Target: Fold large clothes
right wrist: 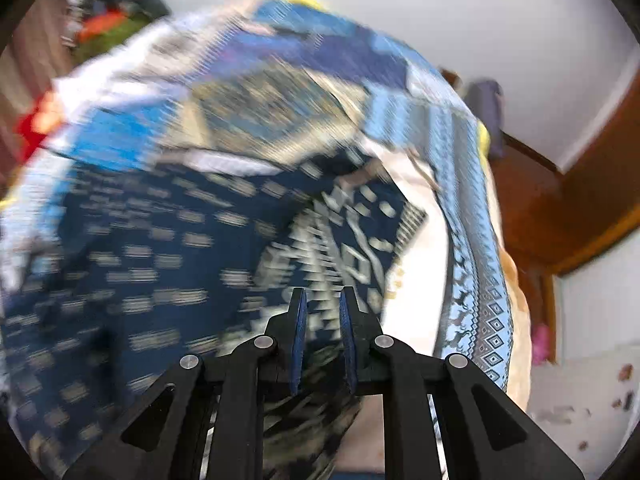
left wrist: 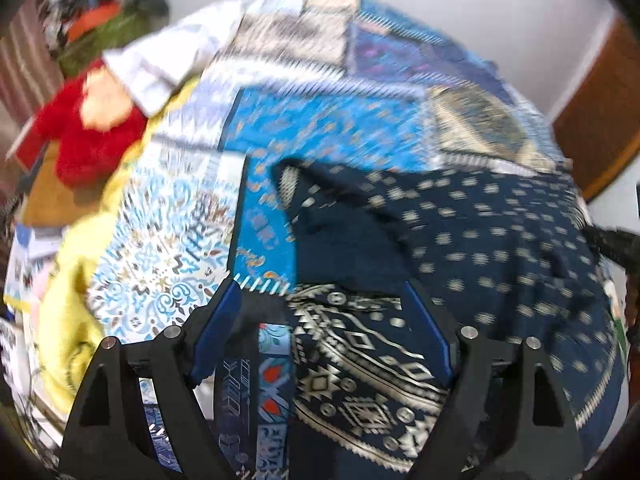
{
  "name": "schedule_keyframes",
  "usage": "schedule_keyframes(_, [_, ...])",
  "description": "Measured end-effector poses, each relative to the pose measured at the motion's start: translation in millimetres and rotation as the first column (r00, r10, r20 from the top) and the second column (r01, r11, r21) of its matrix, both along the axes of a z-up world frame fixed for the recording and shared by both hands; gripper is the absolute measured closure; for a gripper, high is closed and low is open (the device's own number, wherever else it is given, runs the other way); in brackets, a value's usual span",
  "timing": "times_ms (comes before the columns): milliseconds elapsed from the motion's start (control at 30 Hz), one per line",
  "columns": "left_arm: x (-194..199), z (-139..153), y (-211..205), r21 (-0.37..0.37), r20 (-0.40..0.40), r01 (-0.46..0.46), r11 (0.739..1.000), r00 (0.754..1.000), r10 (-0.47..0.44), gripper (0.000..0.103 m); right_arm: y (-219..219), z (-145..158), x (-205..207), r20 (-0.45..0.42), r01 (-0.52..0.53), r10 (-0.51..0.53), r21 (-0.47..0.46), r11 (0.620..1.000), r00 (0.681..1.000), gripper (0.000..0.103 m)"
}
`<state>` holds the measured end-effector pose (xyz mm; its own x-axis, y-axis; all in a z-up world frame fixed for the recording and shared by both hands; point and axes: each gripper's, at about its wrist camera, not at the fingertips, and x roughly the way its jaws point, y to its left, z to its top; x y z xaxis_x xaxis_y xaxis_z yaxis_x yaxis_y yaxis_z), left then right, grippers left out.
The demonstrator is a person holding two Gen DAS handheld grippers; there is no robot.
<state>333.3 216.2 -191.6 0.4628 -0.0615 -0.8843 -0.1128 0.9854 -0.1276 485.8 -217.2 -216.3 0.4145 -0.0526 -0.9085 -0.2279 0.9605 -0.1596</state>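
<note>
A large navy garment with pale dots and a geometric cream border lies spread on a blue patchwork bedspread. My left gripper hangs over the garment's bordered edge with its jaws wide open, the pads clear of the cloth. The right wrist view is blurred by motion. There the same navy garment covers the left half of the picture. My right gripper is shut on the garment's patterned border, and a bunch of cloth trails down between its fingers.
A red plush toy, a white cloth and a yellow cloth lie along the left side of the bed. A white sheet shows beside the garment. Brown wooden furniture stands to the right against a white wall.
</note>
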Motion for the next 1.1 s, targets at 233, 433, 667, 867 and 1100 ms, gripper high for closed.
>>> schedule_keyframes(233, [40.9,-59.7,21.8,-0.070,-0.127,-0.053,0.996,0.991,0.044,0.021,-17.9,-0.8,-1.6,0.049,0.014,-0.015,0.011,1.000,0.999,0.080])
schedule_keyframes(433, [67.5,-77.9,27.7,-0.148,-0.119,-0.061,0.987,0.992,0.043,0.021,-55.2,3.4,-7.6,0.093,0.080,-0.083,0.032,0.996,0.992,0.004])
schedule_keyframes(667, [107.8,-89.2,17.7,-0.192,-0.110,-0.051,0.980,0.994,0.030,0.022,-76.5,18.8,13.5,0.040,0.128,-0.151,0.350,0.928,0.988,0.013])
schedule_keyframes(867, [123.5,-92.1,-7.2,-0.070,-0.080,-0.031,0.997,0.996,0.026,0.052,-52.1,0.5,52.0,-0.003,0.121,-0.132,0.423,0.898,0.991,0.037])
schedule_keyframes(1100, [129.5,-68.5,-31.9,0.058,-0.026,-0.015,0.998,1.000,0.016,0.097,-10.8,-10.2,78.9,-0.022,0.064,-0.061,0.380,0.923,0.998,0.088])
